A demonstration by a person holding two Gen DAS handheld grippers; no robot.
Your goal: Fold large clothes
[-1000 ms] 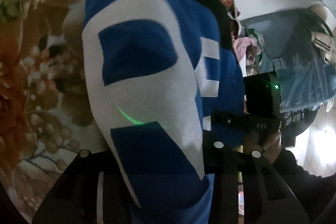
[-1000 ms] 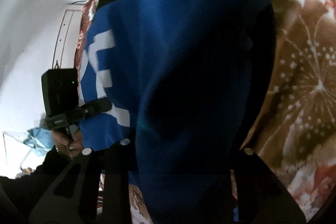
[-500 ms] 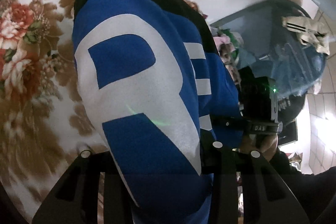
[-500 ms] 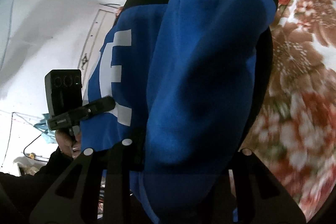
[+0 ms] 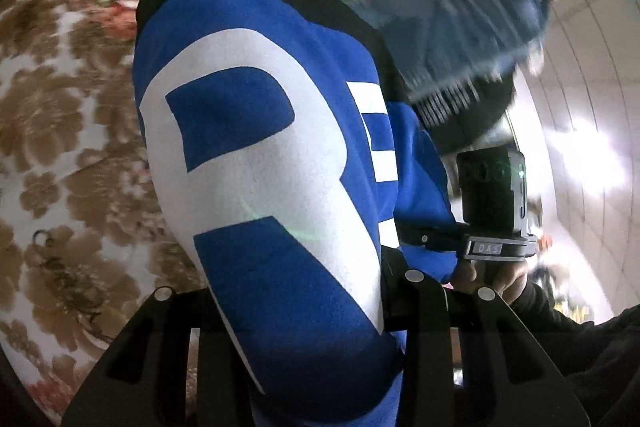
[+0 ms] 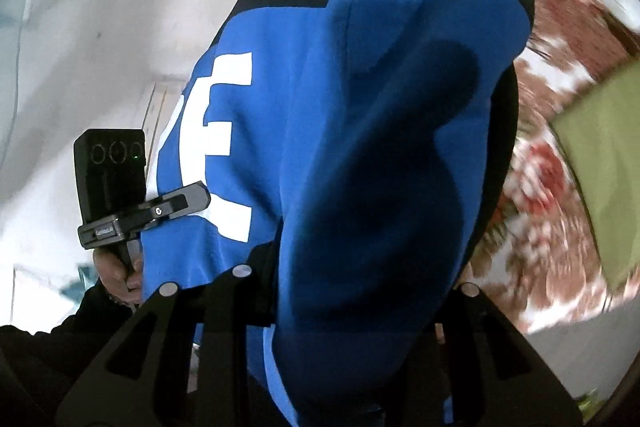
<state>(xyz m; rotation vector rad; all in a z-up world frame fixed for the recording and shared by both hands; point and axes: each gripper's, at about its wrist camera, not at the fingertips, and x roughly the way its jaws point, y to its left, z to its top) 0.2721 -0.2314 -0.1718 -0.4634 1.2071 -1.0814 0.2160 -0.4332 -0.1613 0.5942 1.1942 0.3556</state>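
Observation:
A large blue garment point(image 5: 280, 155) with big white letters and a black edge hangs lifted above the floral bedspread point(image 5: 60, 147). My left gripper point(image 5: 304, 311) is shut on one part of it, and the cloth fills the gap between its fingers. In the right wrist view the same blue garment point(image 6: 380, 147) hangs folded over, with my right gripper point(image 6: 352, 295) shut on it. Each view shows the other gripper pinching the garment's edge: the right gripper point(image 5: 428, 239) and the left gripper point(image 6: 192, 201). A person's hand point(image 5: 492, 277) holds the right one.
The floral bedspread point(image 6: 552, 195) lies below, with a green cloth point(image 6: 600, 167) on it at the right. A dark stand with blue clothes point(image 5: 460, 27) is at the back. There is a white wall point(image 6: 80, 47) and a tiled wall point(image 5: 580, 115).
Both grippers have risen with the blue garment still in them. The bedspread has dropped farther away and more of the walls and the room shows.

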